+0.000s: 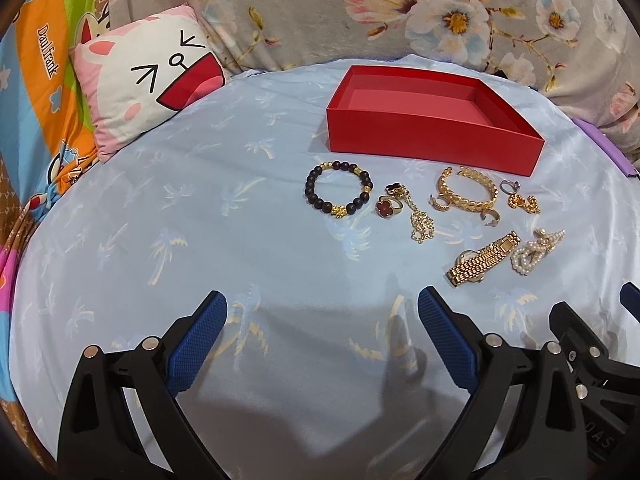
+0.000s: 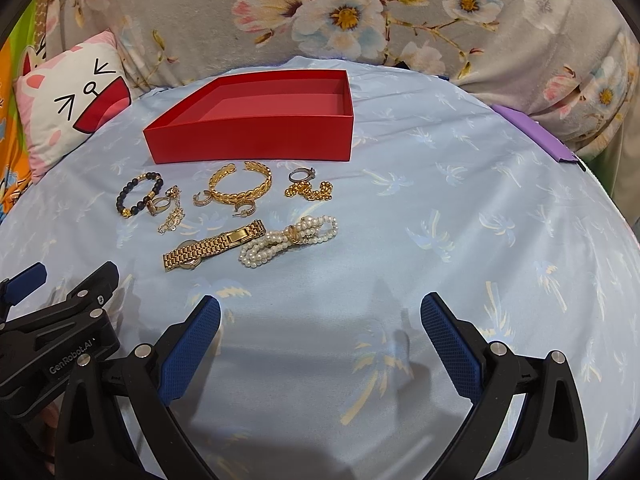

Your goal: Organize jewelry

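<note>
Both your left gripper (image 1: pixel 322 304) and right gripper (image 2: pixel 320 308) gape wide, holding nothing, short of the jewelry before the red box (image 2: pixel 256 140).

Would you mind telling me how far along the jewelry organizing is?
Nothing looks done: the red box is empty. Nothing in hand: the left gripper and right gripper are open. Left: everything, including beaded bracelet, gold watch, pearl piece.

A cartoon-face pillow (image 1: pixel 146 80) lies far left on the pale blue bedsheet (image 1: pixel 200 208); a floral blanket (image 2: pixel 360 16) spans the far side.
</note>
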{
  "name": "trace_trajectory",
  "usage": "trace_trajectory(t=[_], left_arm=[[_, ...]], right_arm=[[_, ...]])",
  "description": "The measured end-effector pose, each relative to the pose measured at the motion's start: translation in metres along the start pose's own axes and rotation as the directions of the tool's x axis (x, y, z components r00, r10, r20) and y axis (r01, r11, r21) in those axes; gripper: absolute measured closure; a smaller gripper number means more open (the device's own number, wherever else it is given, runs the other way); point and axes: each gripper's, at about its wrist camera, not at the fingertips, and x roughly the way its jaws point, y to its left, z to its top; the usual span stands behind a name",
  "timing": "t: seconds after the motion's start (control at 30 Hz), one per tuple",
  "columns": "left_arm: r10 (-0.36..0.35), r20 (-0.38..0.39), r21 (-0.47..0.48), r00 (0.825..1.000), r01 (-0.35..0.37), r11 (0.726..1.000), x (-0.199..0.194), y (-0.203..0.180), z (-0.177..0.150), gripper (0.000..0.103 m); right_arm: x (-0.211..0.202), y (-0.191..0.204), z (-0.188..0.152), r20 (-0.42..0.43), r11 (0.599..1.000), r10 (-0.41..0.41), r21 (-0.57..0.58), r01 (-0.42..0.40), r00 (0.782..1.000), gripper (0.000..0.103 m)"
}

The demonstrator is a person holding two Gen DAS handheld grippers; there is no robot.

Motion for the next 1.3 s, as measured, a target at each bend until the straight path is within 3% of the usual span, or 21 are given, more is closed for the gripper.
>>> trace_trajectory(t=[1.3], left_arm=[[-0.019, -0.004, -0.001, 1.0, 0.019, 1.0, 0.0016, -0.001, -0.0009, 0.009]], right_arm=[[0.001, 0.0014, -0.0007, -0.003, 1.0, 0.0, -0.001, 0.0, 1.0, 0.005]])
